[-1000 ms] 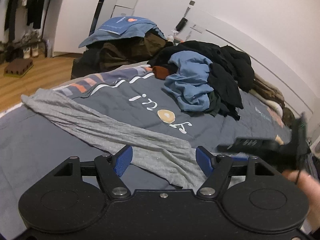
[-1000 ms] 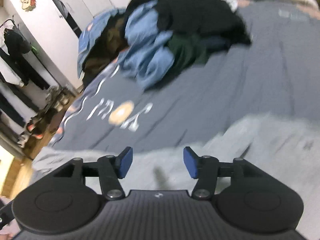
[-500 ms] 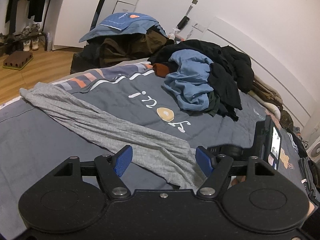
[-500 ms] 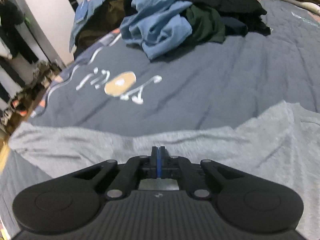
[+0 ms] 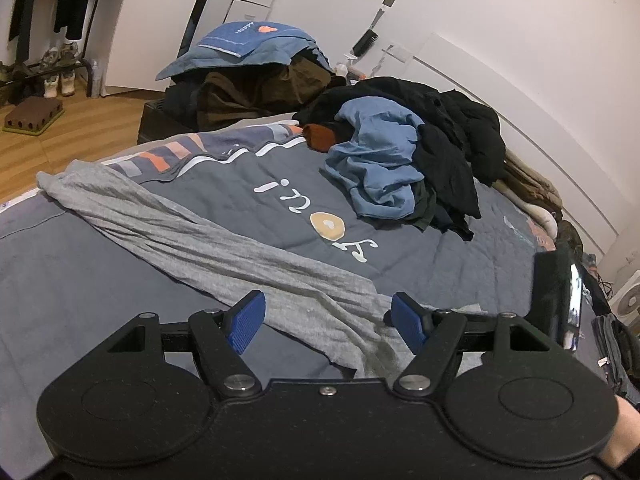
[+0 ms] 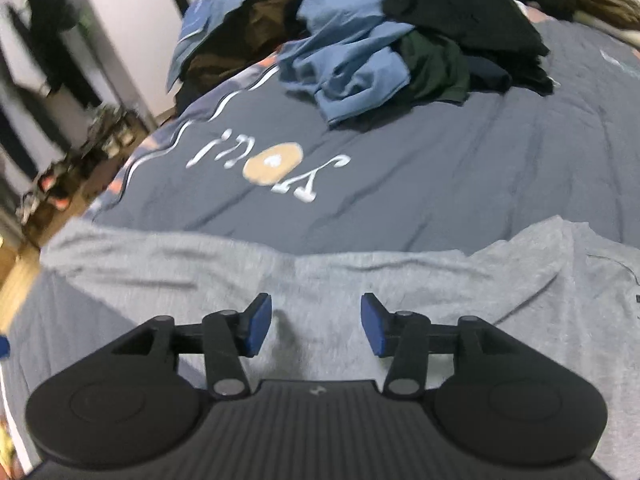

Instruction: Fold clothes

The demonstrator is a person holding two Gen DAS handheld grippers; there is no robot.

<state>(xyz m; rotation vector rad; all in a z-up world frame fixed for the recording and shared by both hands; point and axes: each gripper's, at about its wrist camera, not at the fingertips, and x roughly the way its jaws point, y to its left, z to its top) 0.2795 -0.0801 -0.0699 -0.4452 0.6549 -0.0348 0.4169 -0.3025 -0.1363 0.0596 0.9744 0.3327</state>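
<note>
The long grey knit garment runs under the left gripper's black body at the bottom edge, its near end hidden. In the right wrist view it is cut by the right edge. The dark hanging clothes there are smeared by blur.

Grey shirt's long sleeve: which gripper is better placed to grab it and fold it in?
Left, probably. The left gripper is open right over the grey shirt's sleeve. The right gripper, jaws just reopened with nothing pinched, sits over the shirt's body.
</note>
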